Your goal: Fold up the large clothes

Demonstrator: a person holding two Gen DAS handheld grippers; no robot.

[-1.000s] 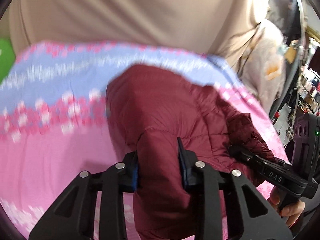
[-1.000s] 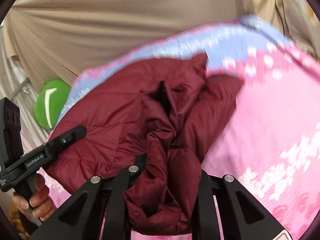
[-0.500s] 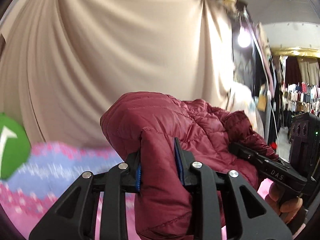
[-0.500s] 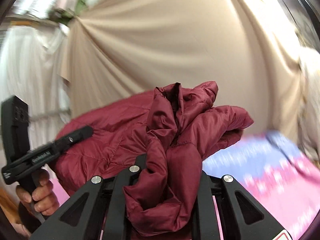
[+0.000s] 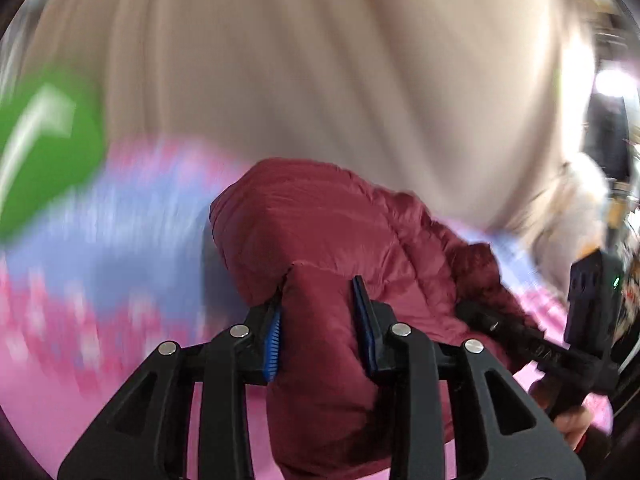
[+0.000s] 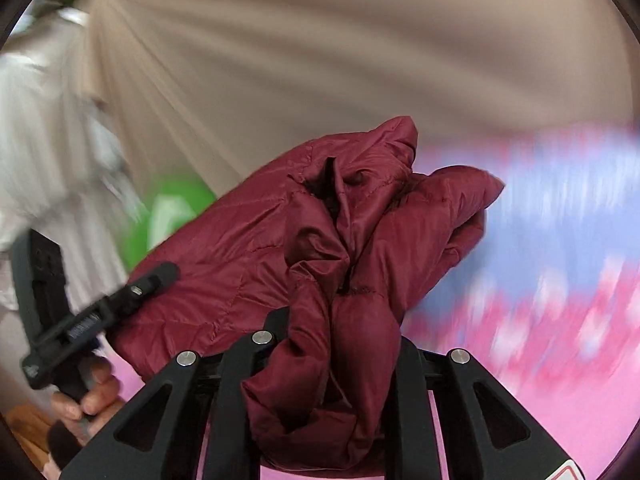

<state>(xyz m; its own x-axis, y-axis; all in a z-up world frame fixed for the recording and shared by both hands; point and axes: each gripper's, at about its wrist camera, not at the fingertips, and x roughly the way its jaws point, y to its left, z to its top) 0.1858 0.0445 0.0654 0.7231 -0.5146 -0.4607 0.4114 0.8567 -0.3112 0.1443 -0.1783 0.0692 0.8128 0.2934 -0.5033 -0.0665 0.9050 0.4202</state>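
Behind the jacket [image 5: 320, 240], blurred bedding [image 5: 100, 280] is partly hidden.

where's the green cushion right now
The green cushion sits at the far left edge of the left wrist view, at the head of the pink and blue bedspread against the beige curtain, left of the maroon jacket.

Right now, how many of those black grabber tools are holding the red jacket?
2. The left gripper pinches a fold of the maroon jacket; the right gripper clamps a bunched part beside it.
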